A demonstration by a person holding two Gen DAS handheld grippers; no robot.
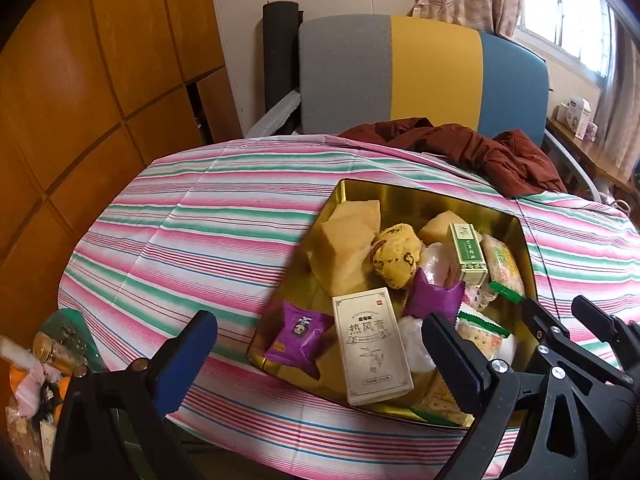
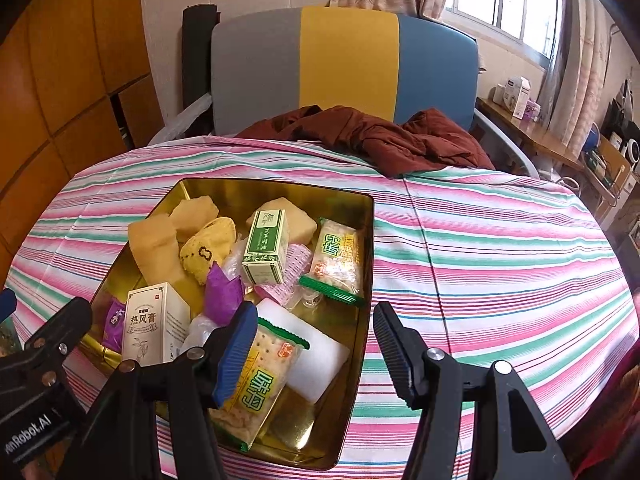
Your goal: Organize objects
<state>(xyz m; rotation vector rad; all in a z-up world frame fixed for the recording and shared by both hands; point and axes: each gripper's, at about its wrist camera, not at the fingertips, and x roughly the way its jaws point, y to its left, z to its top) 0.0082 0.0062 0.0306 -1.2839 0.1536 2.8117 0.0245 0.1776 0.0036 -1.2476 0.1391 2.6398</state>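
A gold tin tray [image 1: 424, 196] [image 2: 360, 360] sits on the striped tablecloth, filled with snacks and boxes. In it lie a cream box with Chinese print [image 1: 370, 344] [image 2: 150, 328], a green and white box [image 1: 466, 252] [image 2: 266, 246], purple packets [image 1: 298, 334] [image 2: 224, 294], yellow cakes [image 1: 348, 244] [image 2: 154, 246], green cracker packets [image 2: 256, 384] [image 2: 336, 262] and a white block [image 2: 316, 356]. My left gripper [image 1: 320, 360] is open and empty above the tray's near left corner. My right gripper [image 2: 316, 348] is open and empty above the tray's near right edge.
A dark red garment [image 1: 472, 152] [image 2: 380, 136] lies at the table's far edge, before a grey, yellow and blue chair [image 1: 424, 76] [image 2: 344, 68]. A bag of clutter with a small bottle [image 1: 52, 354] is at the left. Wooden cabinets [image 1: 80, 80] stand left.
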